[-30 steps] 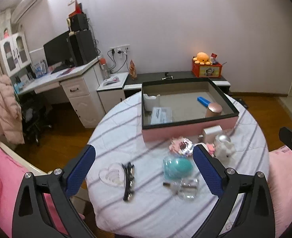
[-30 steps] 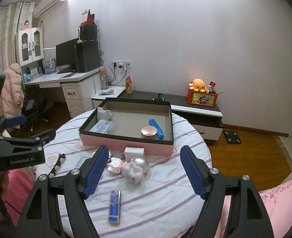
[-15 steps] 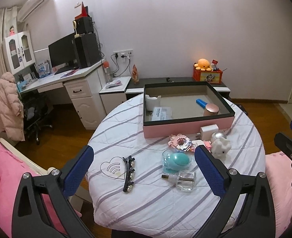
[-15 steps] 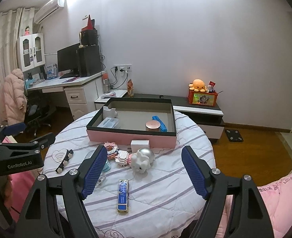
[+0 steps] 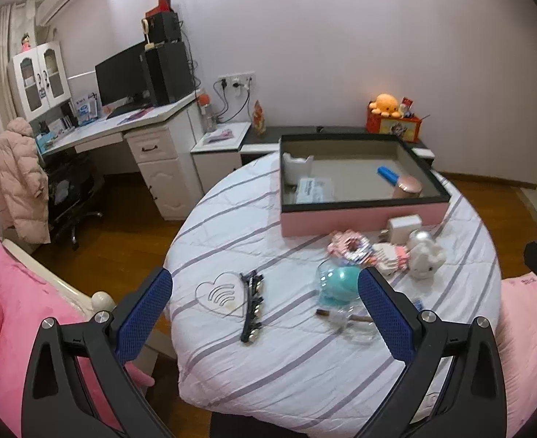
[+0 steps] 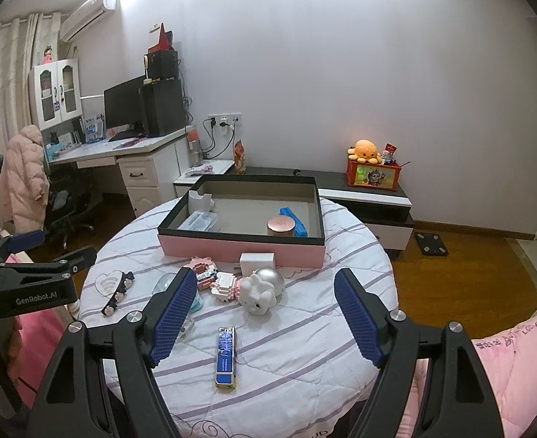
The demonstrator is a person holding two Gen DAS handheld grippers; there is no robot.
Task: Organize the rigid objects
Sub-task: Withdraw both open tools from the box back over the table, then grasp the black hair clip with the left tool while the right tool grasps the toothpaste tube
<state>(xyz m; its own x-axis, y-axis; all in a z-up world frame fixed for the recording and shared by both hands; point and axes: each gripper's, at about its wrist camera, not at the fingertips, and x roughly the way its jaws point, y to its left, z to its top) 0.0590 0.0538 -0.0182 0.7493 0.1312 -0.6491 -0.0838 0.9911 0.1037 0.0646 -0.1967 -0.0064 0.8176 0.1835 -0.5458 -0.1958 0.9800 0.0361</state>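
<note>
A pink-sided box (image 5: pixel 359 217) (image 6: pixel 242 246) stands at the far side of a round striped table (image 5: pixel 286 357) (image 6: pixel 305 350). In it lie a blue bar (image 6: pixel 294 219), a round copper lid (image 6: pixel 281 225) and a clear packet (image 6: pixel 197 221). Loose on the cloth are a white bunny figure (image 6: pixel 261 294) (image 5: pixel 425 257), a blue flat case (image 6: pixel 225 357), a teal egg (image 5: pixel 339 284), a black hair clip (image 5: pixel 252 306) (image 6: pixel 117 294), a white charger (image 6: pixel 256 263) and pink brick toys (image 6: pixel 204 273). My left gripper (image 5: pixel 264 306) and right gripper (image 6: pixel 266 312) hover open above the near edge, empty.
A heart-shaped clear plate (image 5: pixel 219 295) lies beside the hair clip. A glass bottle (image 5: pixel 352 323) rests near the teal egg. Pink bedding (image 5: pixel 9 303) flanks the table on both sides. A desk (image 5: pixel 129 127) and a low cabinet (image 6: pixel 370 197) line the wall.
Both views have pulled back and risen slightly, so the table looks farther away. The blue flat case has come fully into the right wrist view. Both grippers stay open and empty.
</note>
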